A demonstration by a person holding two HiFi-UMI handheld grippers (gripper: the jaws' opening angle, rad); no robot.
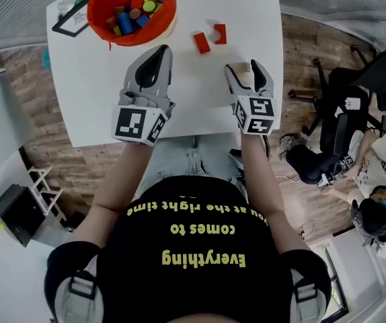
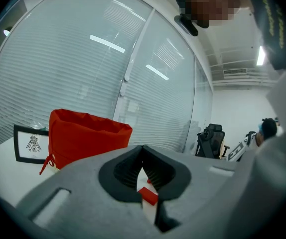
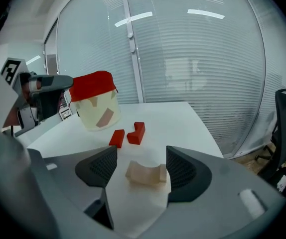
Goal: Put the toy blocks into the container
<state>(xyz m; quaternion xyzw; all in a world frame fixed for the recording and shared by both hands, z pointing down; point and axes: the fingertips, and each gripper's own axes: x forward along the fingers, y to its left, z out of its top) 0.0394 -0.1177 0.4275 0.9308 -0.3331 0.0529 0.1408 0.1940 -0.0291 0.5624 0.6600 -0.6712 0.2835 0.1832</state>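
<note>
The right tool [image 3: 141, 166], jaws spread, brackets a pale arched block [image 3: 145, 174].

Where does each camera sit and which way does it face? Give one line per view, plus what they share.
Head view: on the person's head, looking steeply down at the table, container, left gripper and right gripper; forearms and black shirt show.
Left gripper view: on that gripper, along shut jaws toward the container; shirt at upper right.
Right gripper view: on that gripper, along open jaws at a beige block lying between them; the left gripper shows at left.
Shared: all three show the container.
</note>
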